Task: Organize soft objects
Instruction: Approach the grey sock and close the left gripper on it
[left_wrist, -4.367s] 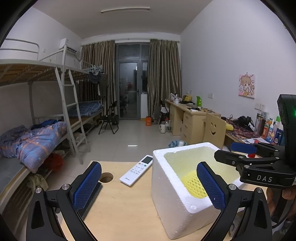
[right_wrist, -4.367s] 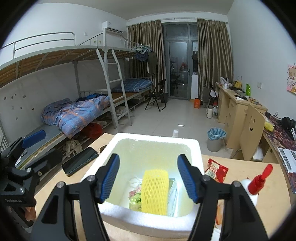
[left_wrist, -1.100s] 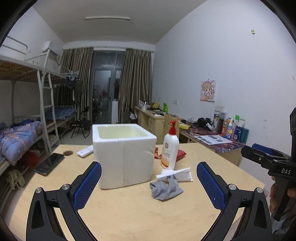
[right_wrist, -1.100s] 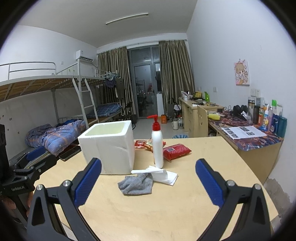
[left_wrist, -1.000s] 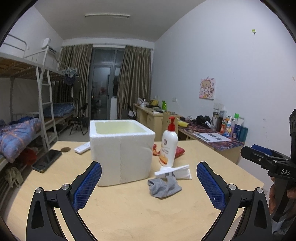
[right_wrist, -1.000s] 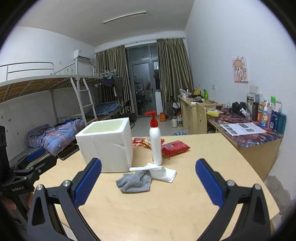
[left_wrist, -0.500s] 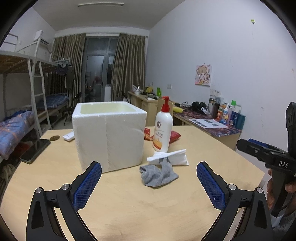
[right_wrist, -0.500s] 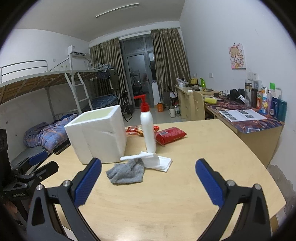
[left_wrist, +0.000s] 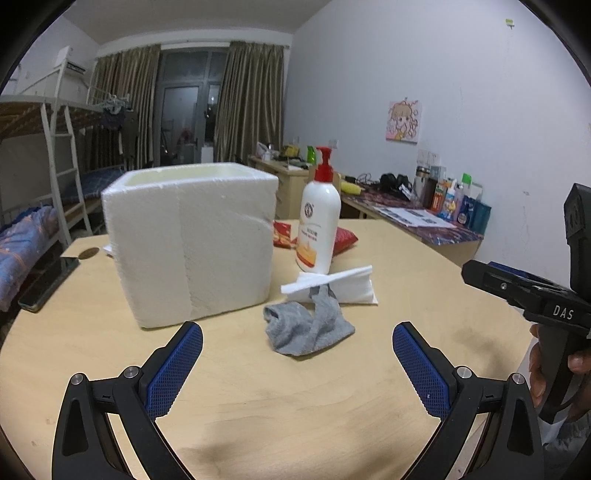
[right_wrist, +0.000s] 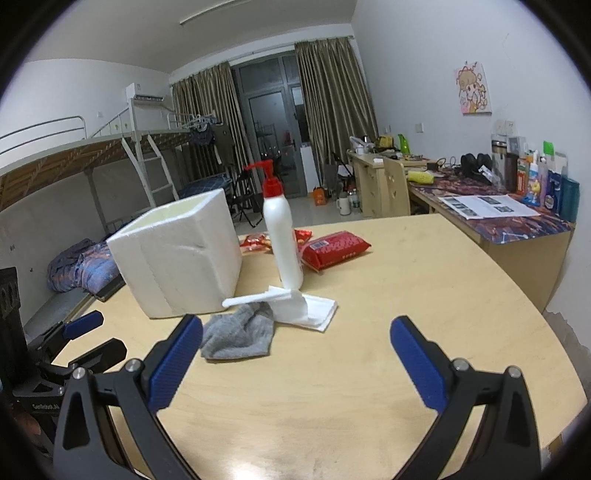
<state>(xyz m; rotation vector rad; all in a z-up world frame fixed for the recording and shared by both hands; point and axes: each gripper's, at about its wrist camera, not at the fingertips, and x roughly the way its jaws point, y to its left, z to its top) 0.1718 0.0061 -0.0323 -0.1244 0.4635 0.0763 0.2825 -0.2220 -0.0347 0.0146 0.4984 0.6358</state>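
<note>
A crumpled grey sock (left_wrist: 306, 326) lies on the wooden table (left_wrist: 295, 406), right of a white foam box (left_wrist: 192, 240). It also shows in the right wrist view (right_wrist: 238, 332), beside the foam box (right_wrist: 177, 262). A white folded tissue (left_wrist: 343, 286) lies just behind the sock and shows in the right wrist view (right_wrist: 306, 306). My left gripper (left_wrist: 297, 365) is open and empty, just short of the sock. My right gripper (right_wrist: 295, 360) is open and empty, right of the sock.
A white pump bottle with a red top (left_wrist: 319, 221) stands behind the tissue, also in the right wrist view (right_wrist: 282, 236). Red snack packs (right_wrist: 332, 249) lie further back. A phone (left_wrist: 44, 284) lies at the table's left edge. Desks stand at the right.
Both grippers have pulled back from above the foam box, then come lower and closer to the sock and tissue. Both have stayed open.
</note>
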